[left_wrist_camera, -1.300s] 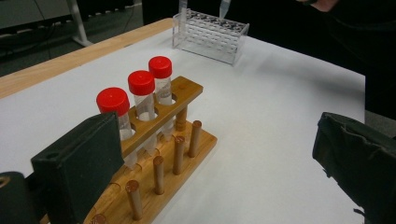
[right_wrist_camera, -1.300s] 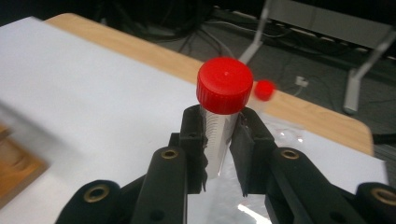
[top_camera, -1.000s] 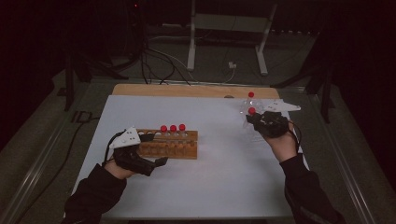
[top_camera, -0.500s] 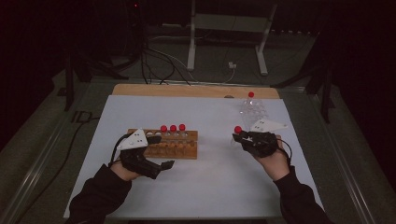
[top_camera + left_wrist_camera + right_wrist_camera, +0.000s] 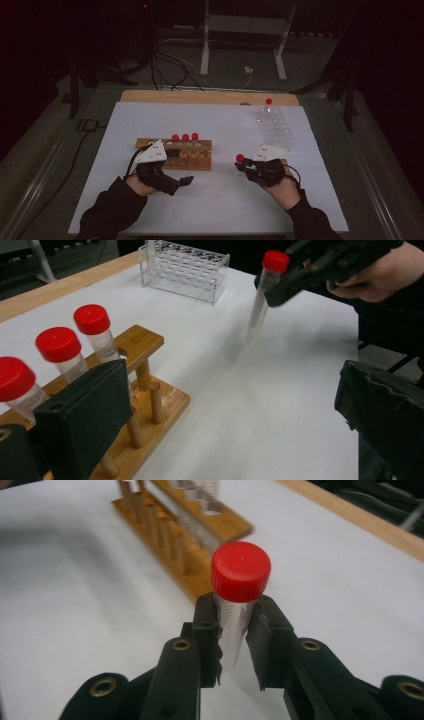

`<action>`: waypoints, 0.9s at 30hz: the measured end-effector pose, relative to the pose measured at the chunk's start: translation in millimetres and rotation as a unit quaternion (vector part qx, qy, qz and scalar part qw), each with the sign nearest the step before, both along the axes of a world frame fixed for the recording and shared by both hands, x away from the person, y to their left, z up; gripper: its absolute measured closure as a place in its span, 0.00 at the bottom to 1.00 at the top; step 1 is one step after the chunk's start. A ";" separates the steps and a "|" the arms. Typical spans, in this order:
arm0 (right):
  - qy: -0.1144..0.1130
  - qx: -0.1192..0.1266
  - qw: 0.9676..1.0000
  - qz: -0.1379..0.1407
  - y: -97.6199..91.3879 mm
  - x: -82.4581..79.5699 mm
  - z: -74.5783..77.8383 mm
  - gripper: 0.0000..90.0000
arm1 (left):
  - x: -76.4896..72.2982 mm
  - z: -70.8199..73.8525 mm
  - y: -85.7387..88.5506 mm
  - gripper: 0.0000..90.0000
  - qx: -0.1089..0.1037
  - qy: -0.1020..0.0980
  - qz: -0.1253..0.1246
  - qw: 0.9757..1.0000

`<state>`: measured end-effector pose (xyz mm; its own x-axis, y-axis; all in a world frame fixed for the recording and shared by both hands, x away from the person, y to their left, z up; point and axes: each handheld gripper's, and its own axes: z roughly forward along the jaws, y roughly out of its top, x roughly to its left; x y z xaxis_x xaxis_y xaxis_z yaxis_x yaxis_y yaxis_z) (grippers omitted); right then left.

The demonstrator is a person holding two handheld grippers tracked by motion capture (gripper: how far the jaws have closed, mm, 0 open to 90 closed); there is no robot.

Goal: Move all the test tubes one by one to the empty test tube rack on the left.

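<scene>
My right gripper (image 5: 246,165) is shut on a clear tube with a red cap (image 5: 240,158), held upright above the white mat right of centre. The right gripper view has the pads (image 5: 207,622) pressed on the tube (image 5: 235,625) just below its cap. In the left gripper view that tube (image 5: 265,285) hangs from the right gripper (image 5: 280,287). A wooden rack (image 5: 195,161) with three red-capped tubes (image 5: 185,137) stands left of centre. My left gripper (image 5: 186,181) lies open at the rack's near side, with nothing between its jaws; its own view puts one finger (image 5: 85,425) beside the rack (image 5: 150,405).
A clear plastic rack (image 5: 276,127) with one red-capped tube (image 5: 269,102) stands at the back right, also seen as the clear rack (image 5: 185,270) in the left gripper view. The white mat (image 5: 220,210) covers a wooden table (image 5: 200,97). Metal stand legs and cables lie beyond the table.
My right gripper has carried the red-capped tube from the clear rack towards the near left and lower, closer to the wooden rack. The left gripper has shifted only slightly.
</scene>
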<state>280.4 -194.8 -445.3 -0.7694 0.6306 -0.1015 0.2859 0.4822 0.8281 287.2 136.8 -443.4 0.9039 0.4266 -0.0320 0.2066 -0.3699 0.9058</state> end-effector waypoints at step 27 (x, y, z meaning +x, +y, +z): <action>0.015 -0.008 0.997 0.079 34.2 -26.8 -9.6 0.83 | -6.7 7.1 -38.5 0.05 -0.002 -0.007 -0.063 0.998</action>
